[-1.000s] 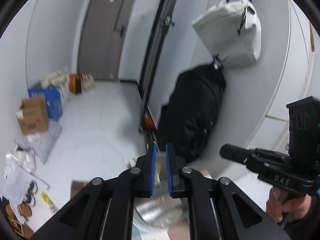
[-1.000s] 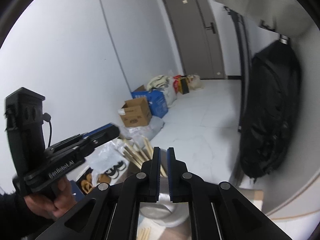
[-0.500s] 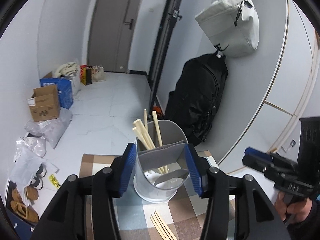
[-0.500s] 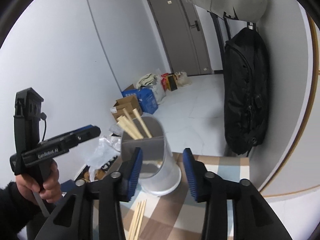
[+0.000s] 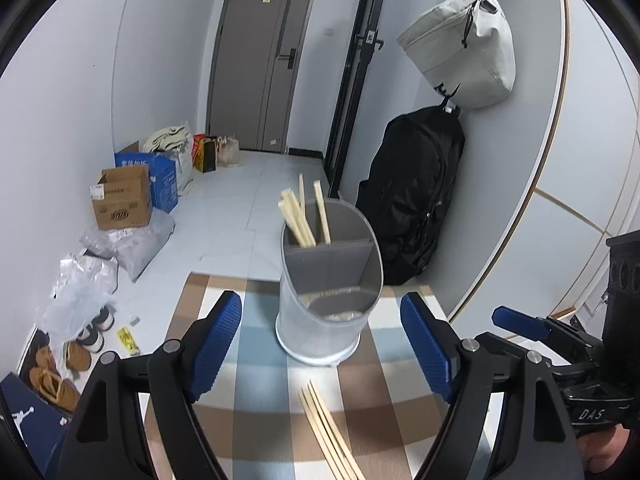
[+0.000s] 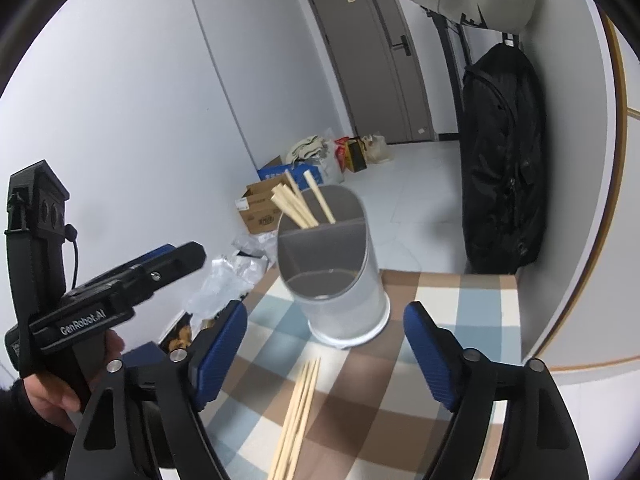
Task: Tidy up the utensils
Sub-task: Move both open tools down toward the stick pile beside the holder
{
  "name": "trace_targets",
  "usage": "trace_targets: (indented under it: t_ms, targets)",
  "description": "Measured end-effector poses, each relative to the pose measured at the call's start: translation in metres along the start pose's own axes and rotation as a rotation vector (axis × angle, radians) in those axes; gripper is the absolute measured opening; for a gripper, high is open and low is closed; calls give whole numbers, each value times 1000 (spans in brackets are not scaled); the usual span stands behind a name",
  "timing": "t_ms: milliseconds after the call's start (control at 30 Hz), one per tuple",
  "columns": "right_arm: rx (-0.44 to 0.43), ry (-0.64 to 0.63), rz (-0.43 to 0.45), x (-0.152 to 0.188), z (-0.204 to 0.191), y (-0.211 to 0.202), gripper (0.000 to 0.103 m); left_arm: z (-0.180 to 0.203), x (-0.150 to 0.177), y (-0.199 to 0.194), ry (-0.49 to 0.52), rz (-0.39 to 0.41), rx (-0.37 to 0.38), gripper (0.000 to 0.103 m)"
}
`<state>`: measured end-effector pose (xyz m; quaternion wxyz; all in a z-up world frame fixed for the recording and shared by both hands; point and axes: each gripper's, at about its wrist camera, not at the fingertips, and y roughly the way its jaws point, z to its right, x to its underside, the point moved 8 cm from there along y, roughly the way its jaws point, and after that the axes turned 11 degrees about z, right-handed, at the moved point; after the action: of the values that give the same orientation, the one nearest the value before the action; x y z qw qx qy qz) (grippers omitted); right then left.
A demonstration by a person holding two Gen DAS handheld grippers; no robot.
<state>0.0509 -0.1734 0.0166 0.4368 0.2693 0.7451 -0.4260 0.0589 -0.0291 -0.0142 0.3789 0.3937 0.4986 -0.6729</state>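
A grey two-compartment utensil holder (image 5: 328,300) (image 6: 340,280) stands on a checked tablecloth (image 5: 264,360). Several wooden chopsticks (image 5: 304,216) (image 6: 300,204) stand in its far compartment. A few loose chopsticks (image 5: 328,436) (image 6: 300,412) lie flat on the cloth in front of it. My left gripper (image 5: 320,344) is open and empty, above the cloth short of the holder. My right gripper (image 6: 324,352) is open and empty, above the loose chopsticks. Each gripper shows in the other's view, the right (image 5: 560,344) and the left (image 6: 100,296).
The table's far edge (image 5: 304,280) lies just behind the holder, with floor beyond. A black backpack (image 5: 412,196) and a white bag (image 5: 460,48) hang on the right wall. Boxes (image 5: 124,200), plastic bags and shoes (image 5: 60,376) lie on the floor at left.
Both grippers have opened wide from shut. Both views have tilted down, bringing the holder, the cloth and the loose chopsticks into sight.
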Motion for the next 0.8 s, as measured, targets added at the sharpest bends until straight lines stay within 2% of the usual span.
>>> trace_targets:
  t_ms: [233,433,700,767,800]
  targets:
    - [13,14,-32,16,0,2,92,-10,25,-3,-17,-29,-27,80]
    - [36,-11,-92,35,-2,13,93,-24,40,-3,-29,-56,-58,85]
    - [59,7,-248,70,0,46,92,-46,62,2,-35,-131,-102,87]
    - [54,11,-299,81,-2,57,91,-54,67,4,-38,-155,-116,87]
    - [52,12,-326,86,-3,63,86,-56,69,5,-42,-163,-118,87]
